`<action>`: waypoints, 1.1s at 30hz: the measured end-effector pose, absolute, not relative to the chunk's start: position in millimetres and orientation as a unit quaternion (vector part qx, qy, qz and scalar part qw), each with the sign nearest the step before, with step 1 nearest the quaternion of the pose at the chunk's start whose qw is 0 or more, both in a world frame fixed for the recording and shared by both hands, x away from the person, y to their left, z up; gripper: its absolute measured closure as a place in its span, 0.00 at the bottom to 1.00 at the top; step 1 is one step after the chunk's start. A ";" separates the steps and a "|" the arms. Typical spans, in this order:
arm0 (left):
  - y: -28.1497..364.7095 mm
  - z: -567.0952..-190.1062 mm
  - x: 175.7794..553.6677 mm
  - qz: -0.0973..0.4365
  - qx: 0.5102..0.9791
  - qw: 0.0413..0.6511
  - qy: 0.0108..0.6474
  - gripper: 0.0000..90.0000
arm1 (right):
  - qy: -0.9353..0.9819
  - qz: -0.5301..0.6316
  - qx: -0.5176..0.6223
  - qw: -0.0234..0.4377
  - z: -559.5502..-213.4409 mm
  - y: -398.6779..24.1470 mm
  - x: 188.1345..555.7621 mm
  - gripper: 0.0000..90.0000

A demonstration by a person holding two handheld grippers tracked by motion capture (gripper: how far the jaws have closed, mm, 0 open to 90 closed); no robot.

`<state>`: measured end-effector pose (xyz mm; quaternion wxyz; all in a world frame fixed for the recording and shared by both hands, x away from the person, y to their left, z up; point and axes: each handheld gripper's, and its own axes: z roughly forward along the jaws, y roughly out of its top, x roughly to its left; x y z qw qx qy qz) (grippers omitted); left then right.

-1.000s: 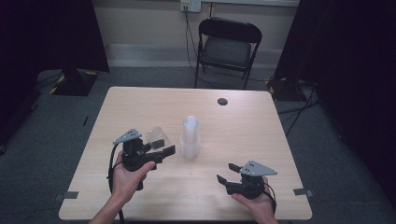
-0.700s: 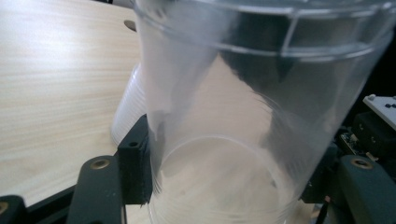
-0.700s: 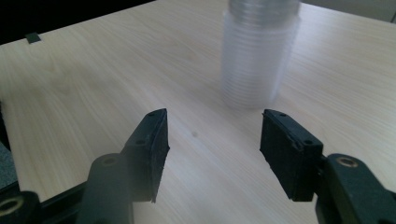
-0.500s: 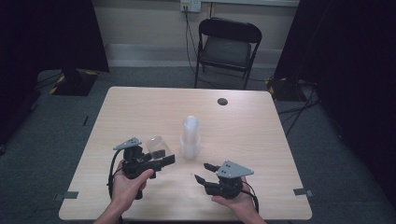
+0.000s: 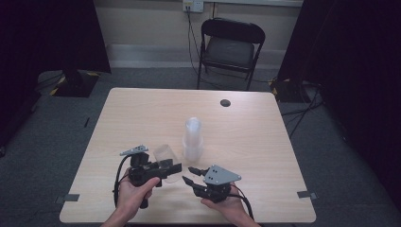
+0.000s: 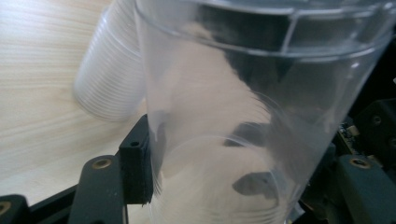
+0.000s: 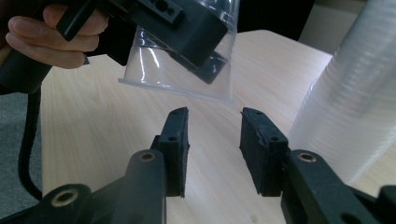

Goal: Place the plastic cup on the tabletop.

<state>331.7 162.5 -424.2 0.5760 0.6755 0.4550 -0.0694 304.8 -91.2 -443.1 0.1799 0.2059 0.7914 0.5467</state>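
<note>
Your left gripper (image 5: 170, 168) pinches a single clear plastic cup (image 5: 165, 156), its pads pressed against the cup's wall; in the left gripper view the cup (image 6: 252, 121) stands between the jaws, with one black pad (image 6: 136, 165) flat against its side. The cup hangs just above the surface (image 5: 265, 142), held at about seven o'clock from the stack of clear cups (image 5: 193, 139), near it but not touching. That stack stands upright around the middle of the surface.

Your right gripper (image 5: 190, 174) sits at about six o'clock from the stack, just beside the left gripper, its tips aimed toward the held cup. Its jaws have just been closing, and nothing lies between them: in the right gripper view its two pads (image 7: 176, 149) stand apart with bare wood in the gap, the held cup (image 7: 182, 60) hovers just beyond them in the other gripper's hold, and the stack (image 7: 355, 98) rises at three o'clock.

A small dark disc (image 5: 225, 102) lies near the surface's far edge.
</note>
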 end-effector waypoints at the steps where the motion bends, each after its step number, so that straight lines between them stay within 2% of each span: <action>1: 162.5 -424.2 331.7 -0.069 0.676 0.576 0.455 0.42 | 0.789 0.549 0.203 0.186 -442.6 -91.2 303.8 0.71; 6: 159.9 -427.3 329.7 -0.108 0.661 0.584 0.459 0.42 | 0.779 0.563 0.193 0.198 -440.2 -91.9 300.2 0.75; 12: 162.0 -429.1 331.6 -0.122 0.650 0.592 0.460 0.41 | 0.773 0.568 0.185 0.214 -440.3 -91.3 298.8 0.79; 20: 154.6 -427.9 328.2 -0.141 0.642 0.609 0.445 0.41 | 0.759 0.583 0.175 0.231 -439.8 -88.5 298.5 0.74; 33: 135.5 -426.4 320.0 -0.173 0.641 0.622 0.415 0.40 | 0.728 0.610 0.177 0.257 -440.6 -88.7 296.4 0.75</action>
